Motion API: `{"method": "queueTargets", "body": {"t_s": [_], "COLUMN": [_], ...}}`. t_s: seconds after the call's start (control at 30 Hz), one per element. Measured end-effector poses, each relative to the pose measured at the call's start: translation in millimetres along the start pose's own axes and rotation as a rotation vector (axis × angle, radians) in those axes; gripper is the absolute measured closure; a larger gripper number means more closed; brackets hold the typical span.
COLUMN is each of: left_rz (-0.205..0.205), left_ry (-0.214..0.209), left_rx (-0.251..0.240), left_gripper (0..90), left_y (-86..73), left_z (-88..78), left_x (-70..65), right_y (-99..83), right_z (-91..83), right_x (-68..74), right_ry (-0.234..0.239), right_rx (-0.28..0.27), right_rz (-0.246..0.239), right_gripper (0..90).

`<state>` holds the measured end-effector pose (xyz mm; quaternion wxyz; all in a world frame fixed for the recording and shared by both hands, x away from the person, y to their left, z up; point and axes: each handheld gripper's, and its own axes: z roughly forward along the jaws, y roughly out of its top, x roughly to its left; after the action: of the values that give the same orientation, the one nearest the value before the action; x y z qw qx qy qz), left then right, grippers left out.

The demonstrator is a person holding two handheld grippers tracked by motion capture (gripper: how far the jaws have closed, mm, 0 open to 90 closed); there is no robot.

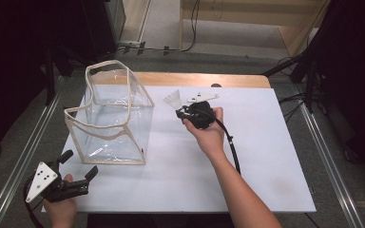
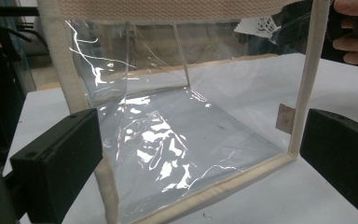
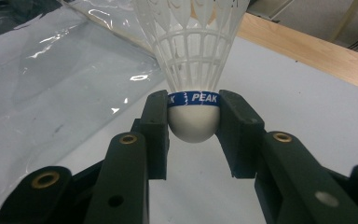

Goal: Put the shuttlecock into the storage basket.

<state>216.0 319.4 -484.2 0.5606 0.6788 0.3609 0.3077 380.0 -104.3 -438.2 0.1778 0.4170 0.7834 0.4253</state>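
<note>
Right gripper view: fingers (image 3: 193,122) clamped on shuttlecock (image 3: 192,51) | left gripper (image 1: 81,176) wide open, holding nothing | clear bag (image 1: 111,114) on worktop (image 1: 247,156) has no shuttlecock inside yet, drop-in left

So the bag (image 1: 111,116) sits on the table (image 1: 266,156) left of centre in the high view. The shuttlecock (image 1: 172,100) is just right of it, above centre, in the right tool (image 1: 180,113). The left tool (image 1: 78,166) is lower left, just before the bag.
</note>
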Motion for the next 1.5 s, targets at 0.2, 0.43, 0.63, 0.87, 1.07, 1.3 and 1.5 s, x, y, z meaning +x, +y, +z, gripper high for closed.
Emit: {"method": "queueTargets", "body": {"t_s": [0.2,0.43,0.63,0.87,1.07,1.3,1.5], "left_rz": [0.001,0.001,0.0,0.002,0.003,0.002,0.001], "left_ry": [0.0,0.0,0.0,0.0,0.0,0.0,-0.001], "left_rx": [0.0,0.0,0.0,0.001,0.001,0.001,0.001], "left_gripper": [0.0,0.0,0.0,0.0,0.0,0.0,0.0], "left_y": [0.0,0.0,0.0,0.0,0.0,0.0,0.0], "left_z": [0.0,0.0,0.0,0.1,0.2,0.2,0.1], "left_x": [0.0,0.0,0.0,-0.1,-0.1,-0.1,0.0], "right_y": [1.9,4.4,7.7,12.6,15.7,21.3,26.4], "right_z": [-4.4,-9.5,-14.3,-19.9,-21.4,-25.4,-29.4], "right_x": [1.4,3.5,5.1,9.8,13.1,18.0,22.2], "right_ry": [0.002,0.006,0.009,0.018,0.025,0.03,0.036], "right_rx": [-0.014,-0.03,-0.048,-0.065,-0.075,-0.09,-0.107], "right_rz": [0.002,0.003,-0.001,-0.011,-0.017,-0.028,-0.037], "right_gripper": [63.1,63.1,63.1,63.1,63.1,63.1,63.1]}}
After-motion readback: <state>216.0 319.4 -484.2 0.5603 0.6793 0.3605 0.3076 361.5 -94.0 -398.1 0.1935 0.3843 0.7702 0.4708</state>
